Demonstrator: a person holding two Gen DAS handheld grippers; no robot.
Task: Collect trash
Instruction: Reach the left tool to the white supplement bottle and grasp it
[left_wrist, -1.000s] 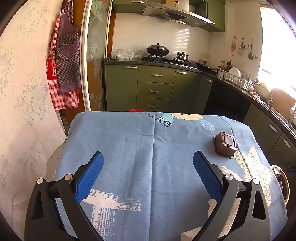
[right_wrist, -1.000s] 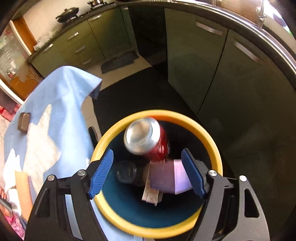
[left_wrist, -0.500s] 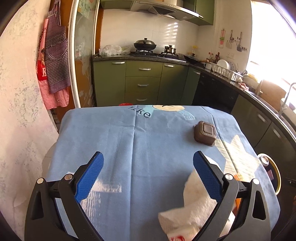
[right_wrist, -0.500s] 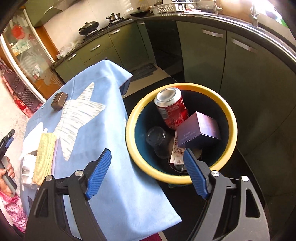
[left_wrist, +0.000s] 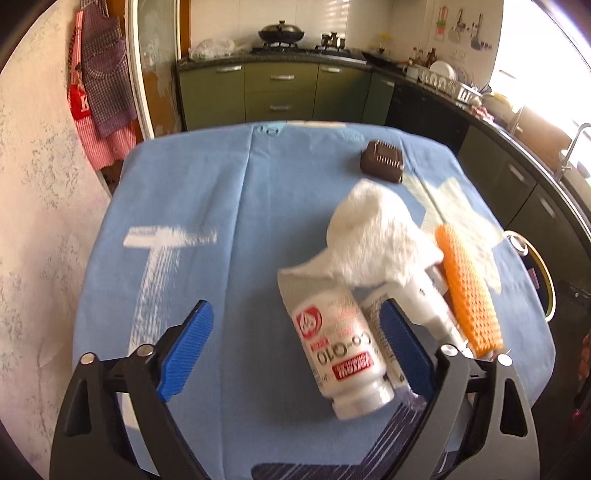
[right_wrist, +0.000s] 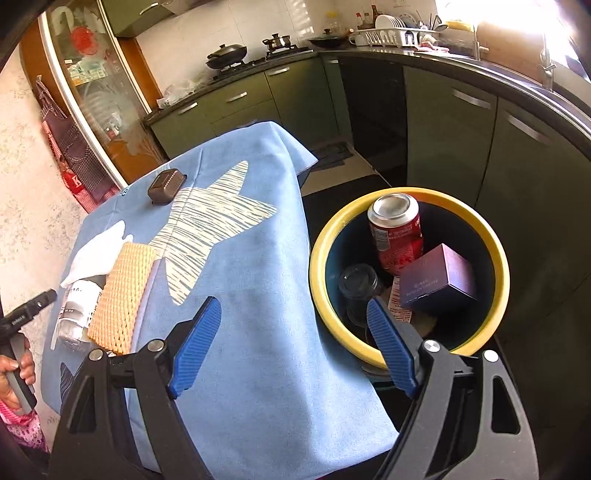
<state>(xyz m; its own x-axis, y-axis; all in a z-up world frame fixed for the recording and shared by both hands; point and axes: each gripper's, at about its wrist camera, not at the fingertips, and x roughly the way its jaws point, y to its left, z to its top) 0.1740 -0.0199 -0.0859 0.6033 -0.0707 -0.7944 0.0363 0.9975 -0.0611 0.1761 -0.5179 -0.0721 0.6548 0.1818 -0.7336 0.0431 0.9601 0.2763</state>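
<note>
On the blue-clothed table (left_wrist: 229, 221) lie a white Co-Q10 bottle (left_wrist: 336, 350), a crumpled white tissue (left_wrist: 373, 236), a second white bottle (left_wrist: 432, 295), an orange foam net (left_wrist: 469, 288) and a brown square box (left_wrist: 382, 162). My left gripper (left_wrist: 295, 350) is open and empty, low over the table, with the Co-Q10 bottle just inside its right finger. My right gripper (right_wrist: 291, 347) is open and empty above the table's right edge, beside the yellow-rimmed bin (right_wrist: 321, 236). The bin holds a red can (right_wrist: 397, 229), a purple box (right_wrist: 437, 277) and a dark cup (right_wrist: 358, 288).
Green kitchen cabinets (left_wrist: 280, 88) and a dark counter run behind and to the right. An apron (left_wrist: 99, 85) hangs on the left wall. The bin rim (left_wrist: 543, 273) shows past the table's right edge. The orange net (right_wrist: 122, 291) and brown box (right_wrist: 166, 186) also show in the right wrist view.
My left gripper pulled back toward the near table edge, bringing the bottles, tissue and net into view. My right gripper rose and drew back from over the bin to the table's edge.
</note>
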